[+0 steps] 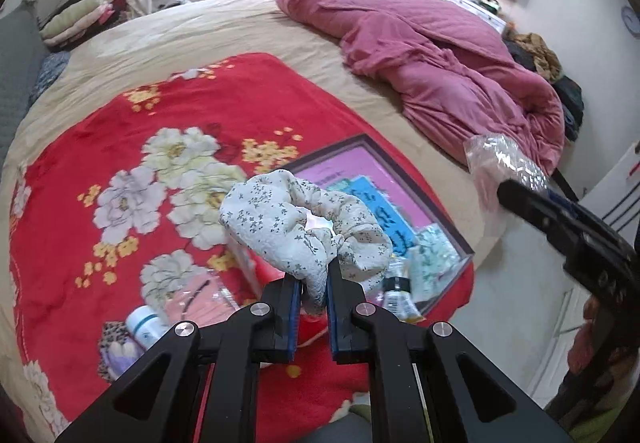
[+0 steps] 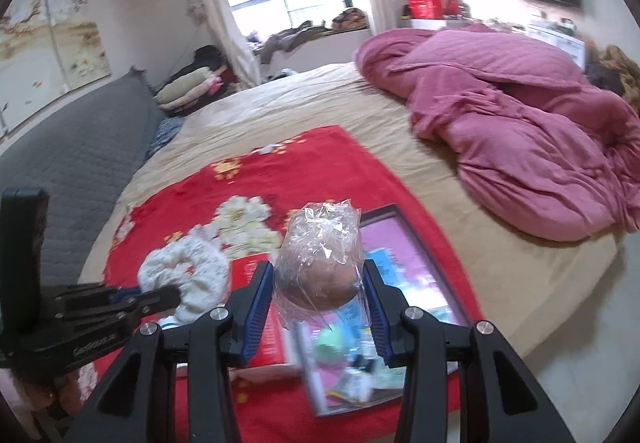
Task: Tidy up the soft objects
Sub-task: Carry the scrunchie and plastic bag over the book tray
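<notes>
My left gripper [image 1: 313,283] is shut on a white floral fabric scrunchie [image 1: 304,219], held in the air above the red flowered blanket [image 1: 120,147]. The same scrunchie [image 2: 188,279] and left gripper [image 2: 160,293] show at the lower left of the right wrist view. My right gripper [image 2: 318,275] is shut on a brownish round soft object wrapped in crinkly clear plastic [image 2: 320,263], also lifted over the blanket. In the left wrist view that wrapped object [image 1: 500,159] shows at the right edge, ahead of the right gripper's dark body.
A dark-framed tray [image 1: 400,171] with a pink floor holds blue and teal packets. A red box [image 2: 260,307], a white bottle [image 1: 146,327] and a leopard-print item [image 1: 116,343] lie on the blanket. A crumpled pink duvet [image 1: 440,55] covers the bed's far right.
</notes>
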The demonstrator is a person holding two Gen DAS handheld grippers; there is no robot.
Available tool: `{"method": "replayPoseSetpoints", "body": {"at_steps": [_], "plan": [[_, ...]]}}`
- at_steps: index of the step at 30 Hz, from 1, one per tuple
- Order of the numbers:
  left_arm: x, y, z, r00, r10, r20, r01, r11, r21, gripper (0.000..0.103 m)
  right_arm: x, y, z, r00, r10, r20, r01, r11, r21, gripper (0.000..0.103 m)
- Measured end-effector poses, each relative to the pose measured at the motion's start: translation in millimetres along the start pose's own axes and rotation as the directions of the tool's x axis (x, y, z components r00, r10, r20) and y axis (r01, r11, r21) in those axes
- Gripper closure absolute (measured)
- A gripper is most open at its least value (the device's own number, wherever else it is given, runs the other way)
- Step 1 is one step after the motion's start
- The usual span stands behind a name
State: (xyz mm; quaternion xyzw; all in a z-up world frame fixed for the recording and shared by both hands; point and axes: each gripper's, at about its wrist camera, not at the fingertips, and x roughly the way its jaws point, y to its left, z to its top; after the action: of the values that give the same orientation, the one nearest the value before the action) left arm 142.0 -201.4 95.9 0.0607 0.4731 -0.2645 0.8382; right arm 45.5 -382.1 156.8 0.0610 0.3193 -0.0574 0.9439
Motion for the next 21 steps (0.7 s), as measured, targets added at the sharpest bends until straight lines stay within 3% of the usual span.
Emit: {"method": "replayPoseSetpoints", "body": {"at_steps": [8, 21], "plan": [[47, -40, 3, 0.997, -0.042, -0.072, 0.045, 0.998, 0.040, 0.092, 12, -61, -6, 0.998, -0.056, -0.029, 0.058, 0.995, 0.081, 0.059], [132, -74, 1, 0.979, -0.074, -0.189, 0.091, 0.992, 0.084, 0.092, 67, -107, -19, 0.989, -0.079, -0.122, 0.094, 0.988, 0.121, 0.059]]}}
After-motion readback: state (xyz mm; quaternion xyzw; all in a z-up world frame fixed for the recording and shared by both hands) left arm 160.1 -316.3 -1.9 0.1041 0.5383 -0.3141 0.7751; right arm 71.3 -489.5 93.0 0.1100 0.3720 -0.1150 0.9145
